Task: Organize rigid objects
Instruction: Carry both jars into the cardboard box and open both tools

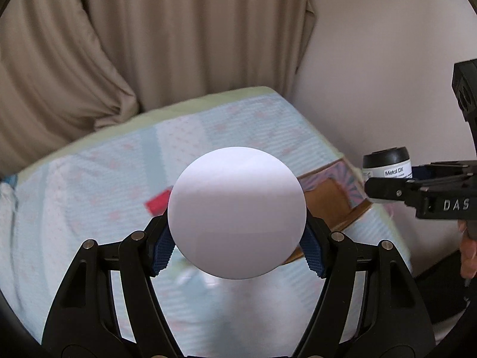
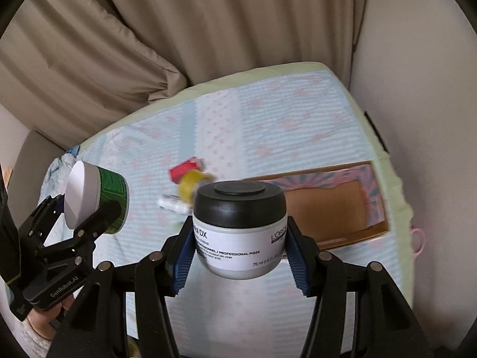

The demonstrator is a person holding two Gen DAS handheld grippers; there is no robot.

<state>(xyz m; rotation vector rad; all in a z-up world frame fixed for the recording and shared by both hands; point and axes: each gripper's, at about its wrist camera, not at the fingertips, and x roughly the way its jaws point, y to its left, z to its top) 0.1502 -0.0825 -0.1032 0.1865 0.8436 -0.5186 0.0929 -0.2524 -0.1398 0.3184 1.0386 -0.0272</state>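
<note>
My left gripper [image 1: 237, 247] is shut on a green can with a white lid [image 1: 237, 213], held on its side above the bed; the lid faces the camera. The can also shows in the right wrist view [image 2: 95, 200], with the left gripper [image 2: 83, 220] around it. My right gripper [image 2: 240, 256] is shut on a grey L'Oreal mask jar with a black lid [image 2: 240, 232], held upright in the air. The jar also shows at the right of the left wrist view [image 1: 387, 164]. An open cardboard box [image 2: 328, 208] lies on the bed to the right.
A red packet [image 2: 183, 170], a yellow tape roll [image 2: 190, 186] and a small white tube [image 2: 173, 203] lie on the patterned bedspread [image 2: 268, 125]. Beige curtains [image 2: 179, 29] hang behind the bed. A wall [image 2: 417, 89] is at the right.
</note>
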